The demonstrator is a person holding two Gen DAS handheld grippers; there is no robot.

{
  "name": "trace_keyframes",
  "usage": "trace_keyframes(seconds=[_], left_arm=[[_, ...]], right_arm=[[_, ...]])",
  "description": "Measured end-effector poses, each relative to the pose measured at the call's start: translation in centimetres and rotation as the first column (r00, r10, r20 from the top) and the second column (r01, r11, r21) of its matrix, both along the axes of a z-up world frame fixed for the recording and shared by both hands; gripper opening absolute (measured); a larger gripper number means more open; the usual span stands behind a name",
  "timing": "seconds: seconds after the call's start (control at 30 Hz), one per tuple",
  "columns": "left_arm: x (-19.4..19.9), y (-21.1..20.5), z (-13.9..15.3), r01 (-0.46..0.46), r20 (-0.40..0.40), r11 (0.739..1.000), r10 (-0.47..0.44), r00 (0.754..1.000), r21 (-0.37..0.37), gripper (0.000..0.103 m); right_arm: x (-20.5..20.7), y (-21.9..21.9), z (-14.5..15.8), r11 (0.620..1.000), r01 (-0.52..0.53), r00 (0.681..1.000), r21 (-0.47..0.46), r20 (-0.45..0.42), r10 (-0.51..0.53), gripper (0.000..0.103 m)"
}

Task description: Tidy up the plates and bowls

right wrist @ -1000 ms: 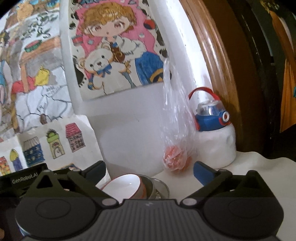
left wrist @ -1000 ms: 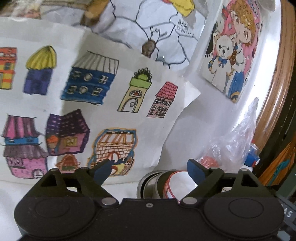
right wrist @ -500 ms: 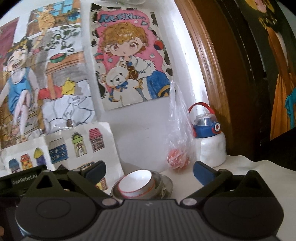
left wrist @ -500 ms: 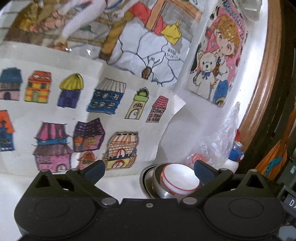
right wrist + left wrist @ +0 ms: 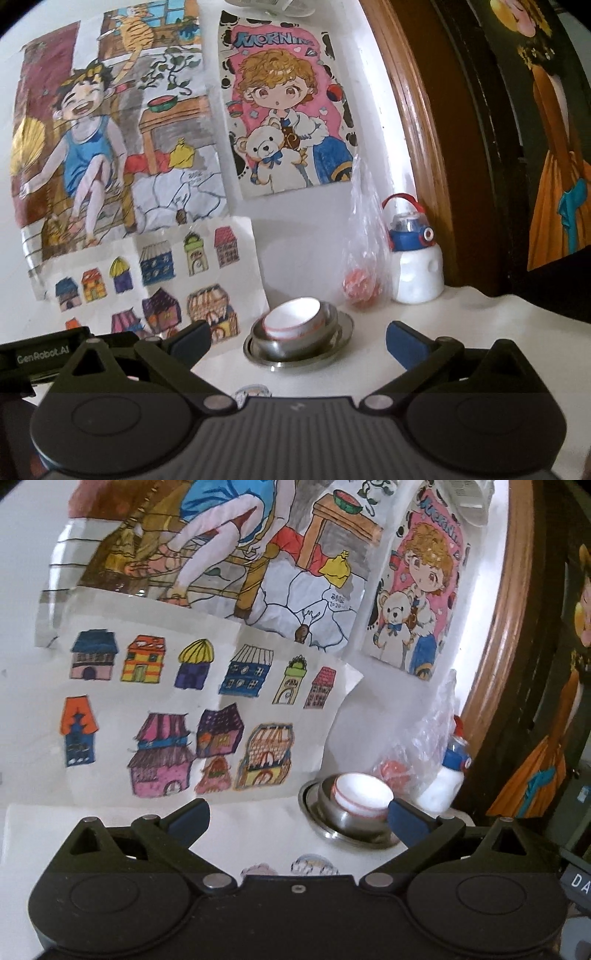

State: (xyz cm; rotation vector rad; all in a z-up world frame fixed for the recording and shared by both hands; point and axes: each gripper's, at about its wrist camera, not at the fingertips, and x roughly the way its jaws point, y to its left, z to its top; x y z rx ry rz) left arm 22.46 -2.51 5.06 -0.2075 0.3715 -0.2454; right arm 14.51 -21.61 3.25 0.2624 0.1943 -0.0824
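The white bowl (image 5: pixel 293 319) with a red line around its rim sits tilted inside a steel bowl (image 5: pixel 295 341), which rests on a steel plate (image 5: pixel 341 338); the whole stack stands on the white table (image 5: pixel 424 354) close to the wall. The white bowl looks like ceramic, so it is probably brittle, smooth and a little heavy for its size. It leans on the metal, so it may slide or clink if nudged. The best hold seems to be across its raised rim, one finger inside and one outside. The steel pieces are likely light, stiff and slippery, with thin edges to pinch.

The right gripper (image 5: pixel 297 338) hangs in front of the stack with its jaws spread wide and nothing between them. The left gripper (image 5: pixel 297 812) is also spread and empty, the stack just beyond its right finger. Just beside the stack stand a clear plastic bag (image 5: pixel 364 258) and a water bottle (image 5: pixel 417 266), and children's drawings (image 5: pixel 147 273) cover the wall behind.
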Motion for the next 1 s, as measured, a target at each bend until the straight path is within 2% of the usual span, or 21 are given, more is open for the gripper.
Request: trace_keyframes(seconds=[0.47,1.0], left_arm=[[-7.7,2.8,-2.1,-0.036,0.021,0.994,0.035,0.999,0.099,0.102],[-13.2,5.0,-3.5,-0.070,0.001,0.990,0.070,0.998,0.126,0.102]], right_arm=[[-5.9,2.9,-2.0,0.998,-0.013,0.999,-0.059,-0.037,0.011,0.103],[-10.9,5.5,-3.1,0.997,-0.025,0.999,-0.074,-0.048,0.022,0.103]])
